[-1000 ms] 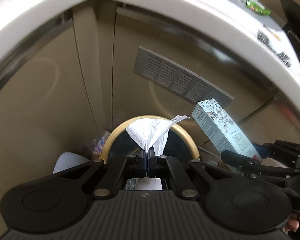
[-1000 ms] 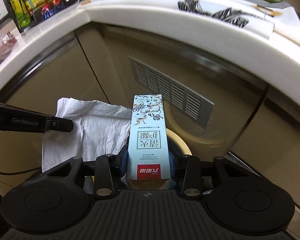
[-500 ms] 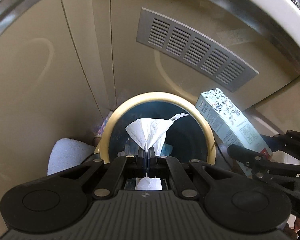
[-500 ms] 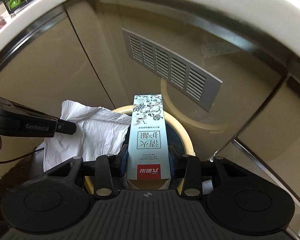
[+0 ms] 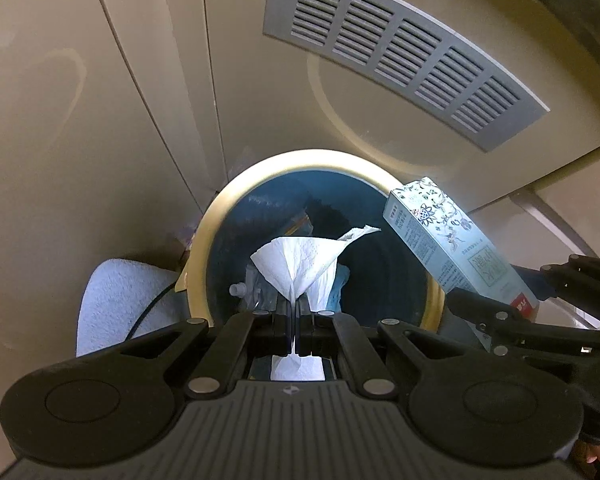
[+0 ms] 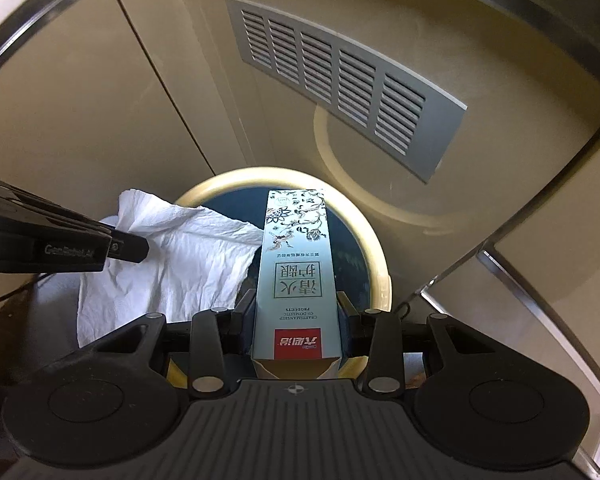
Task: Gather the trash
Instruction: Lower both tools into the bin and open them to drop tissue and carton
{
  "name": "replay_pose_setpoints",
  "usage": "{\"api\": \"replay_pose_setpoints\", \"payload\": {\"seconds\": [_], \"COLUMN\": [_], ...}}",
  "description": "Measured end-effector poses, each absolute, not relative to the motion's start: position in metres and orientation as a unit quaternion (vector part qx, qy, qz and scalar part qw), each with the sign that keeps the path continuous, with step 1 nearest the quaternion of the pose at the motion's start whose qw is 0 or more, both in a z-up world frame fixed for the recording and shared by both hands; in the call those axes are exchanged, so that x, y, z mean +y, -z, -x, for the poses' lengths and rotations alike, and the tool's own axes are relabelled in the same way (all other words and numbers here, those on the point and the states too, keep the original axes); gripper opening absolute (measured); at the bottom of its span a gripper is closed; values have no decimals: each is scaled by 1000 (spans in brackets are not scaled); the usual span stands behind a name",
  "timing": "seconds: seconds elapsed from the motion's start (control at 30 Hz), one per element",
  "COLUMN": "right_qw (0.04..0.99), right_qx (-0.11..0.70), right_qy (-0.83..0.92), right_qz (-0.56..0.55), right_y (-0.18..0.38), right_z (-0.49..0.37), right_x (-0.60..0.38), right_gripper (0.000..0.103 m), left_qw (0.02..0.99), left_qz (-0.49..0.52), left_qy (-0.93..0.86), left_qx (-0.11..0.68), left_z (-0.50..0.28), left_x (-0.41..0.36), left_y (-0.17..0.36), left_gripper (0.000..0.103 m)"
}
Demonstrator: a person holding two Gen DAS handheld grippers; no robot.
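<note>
My left gripper [image 5: 294, 308] is shut on a crumpled white paper towel [image 5: 300, 260] and holds it over the mouth of a round trash bin [image 5: 220, 216] with a cream rim and dark blue inside. My right gripper [image 6: 296, 304] is shut on a long pale blue toothpaste box [image 6: 296, 264] with a red label, also over the bin [image 6: 376, 264]. The box shows at the right in the left wrist view [image 5: 452, 244]. The towel [image 6: 172, 260] and the left gripper's side show at the left in the right wrist view. Some trash lies in the bin's bottom.
Beige cabinet doors stand right behind the bin, with a grey louvred vent [image 5: 404, 52] above it. A pale blue cloth [image 5: 120, 300] and a black cable lie on the floor left of the bin. A metal cabinet edge [image 6: 520, 220] runs at the right.
Both grippers have moved down and forward toward the bin. The counter top has left the view, and the bin's mouth now shows wide under the towel and the box.
</note>
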State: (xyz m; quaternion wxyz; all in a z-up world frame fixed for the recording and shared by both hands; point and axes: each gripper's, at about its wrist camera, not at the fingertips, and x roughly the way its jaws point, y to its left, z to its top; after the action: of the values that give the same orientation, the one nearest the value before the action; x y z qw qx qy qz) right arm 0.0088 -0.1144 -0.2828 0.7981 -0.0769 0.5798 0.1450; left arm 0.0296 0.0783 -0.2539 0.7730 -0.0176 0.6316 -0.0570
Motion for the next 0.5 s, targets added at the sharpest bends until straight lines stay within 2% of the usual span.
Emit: {"api": "replay_pose_setpoints", "payload": {"seconds": [0.5], "right_qw": [765], "right_qx": [623], "right_qy": [-141], "right_qz": [84], "right_y": [316], "right_z": [-26], "right_x": [-105], "right_gripper": [42], "left_qw": [743], "left_qz": [26], "left_qy": [57], "left_qx": [666], "left_z": [-48], "left_x": [79], "left_y": [299], "left_gripper": [1]}}
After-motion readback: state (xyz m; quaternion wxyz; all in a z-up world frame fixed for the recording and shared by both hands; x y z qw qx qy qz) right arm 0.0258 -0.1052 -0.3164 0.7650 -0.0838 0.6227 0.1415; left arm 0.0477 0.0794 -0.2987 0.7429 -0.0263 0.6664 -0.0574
